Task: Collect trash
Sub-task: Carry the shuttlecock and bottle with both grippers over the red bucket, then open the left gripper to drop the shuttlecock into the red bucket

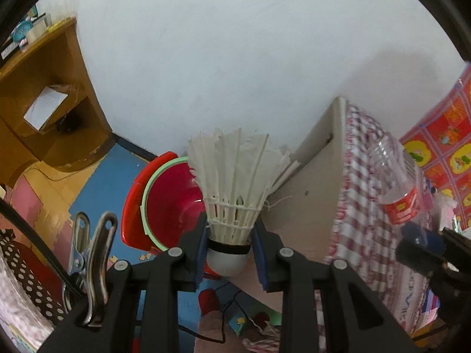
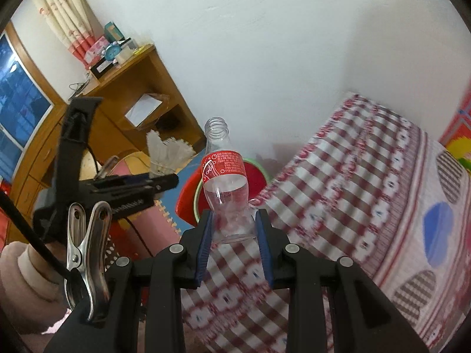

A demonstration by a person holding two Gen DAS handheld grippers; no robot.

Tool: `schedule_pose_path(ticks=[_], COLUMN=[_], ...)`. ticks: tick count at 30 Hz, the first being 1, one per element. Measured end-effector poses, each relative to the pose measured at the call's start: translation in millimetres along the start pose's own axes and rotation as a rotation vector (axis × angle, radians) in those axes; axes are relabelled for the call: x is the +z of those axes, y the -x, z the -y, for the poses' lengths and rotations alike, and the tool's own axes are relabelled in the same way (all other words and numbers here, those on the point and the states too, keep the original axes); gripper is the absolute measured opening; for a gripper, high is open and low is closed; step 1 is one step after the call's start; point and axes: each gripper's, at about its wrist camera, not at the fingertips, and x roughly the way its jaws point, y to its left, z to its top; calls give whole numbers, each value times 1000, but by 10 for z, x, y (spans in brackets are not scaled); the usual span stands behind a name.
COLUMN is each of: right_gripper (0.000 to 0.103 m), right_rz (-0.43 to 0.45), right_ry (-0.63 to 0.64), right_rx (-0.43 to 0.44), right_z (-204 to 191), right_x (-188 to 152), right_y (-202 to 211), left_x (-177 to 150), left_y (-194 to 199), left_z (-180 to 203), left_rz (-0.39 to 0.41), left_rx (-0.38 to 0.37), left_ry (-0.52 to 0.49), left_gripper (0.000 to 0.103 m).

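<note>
As both tilt up, L gripper (image 1: 229,250) clamps shuttlecock (image 1: 235,182), R gripper (image 2: 234,229) clamps bottle (image 2: 225,182)

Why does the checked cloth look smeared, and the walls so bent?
Right wrist view: the red-and-white checked cloth is motion-blurred, while the clear plastic cola bottle stays sharp. Left wrist view: fisheye curvature bends the wooden shelf; the white feather shuttlecock is crisp.

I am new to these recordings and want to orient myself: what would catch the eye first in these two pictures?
The white feather shuttlecock stands out, pinched at its cork base by the left tool. Next is the capless clear cola bottle with a red label, gripped near its bottom by the right tool. Behind both, a red bin waits on the floor beside the checked tablecloth.
</note>
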Motion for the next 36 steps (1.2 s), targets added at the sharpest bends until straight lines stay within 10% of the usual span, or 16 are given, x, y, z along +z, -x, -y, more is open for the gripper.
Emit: schedule_pose_path(ticks=[36], right_gripper=[30], right_rz=[-226], right_ry=[-39], right_rx=[-17], right_z=[-430], right_x=[624], right_y=[-1822], left_x=[-69], left_y=[-1979], left_z=[-1130], left_rz=[-156], left_rx=[0], left_ry=[158], left_gripper=[29])
